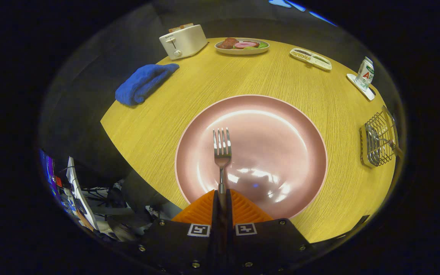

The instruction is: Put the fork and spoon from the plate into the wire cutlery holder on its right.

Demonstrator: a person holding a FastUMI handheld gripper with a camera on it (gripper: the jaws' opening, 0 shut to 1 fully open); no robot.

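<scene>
Fork (222, 152) is clamped by its handle in the hand-held gripper (222, 196), over the pink plate (281, 126).

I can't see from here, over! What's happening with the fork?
Gripper shut on fork handle, tines ahead over pink plate. Wire cutlery holder off to the right, one utensil already inside. Bare table between.
</scene>
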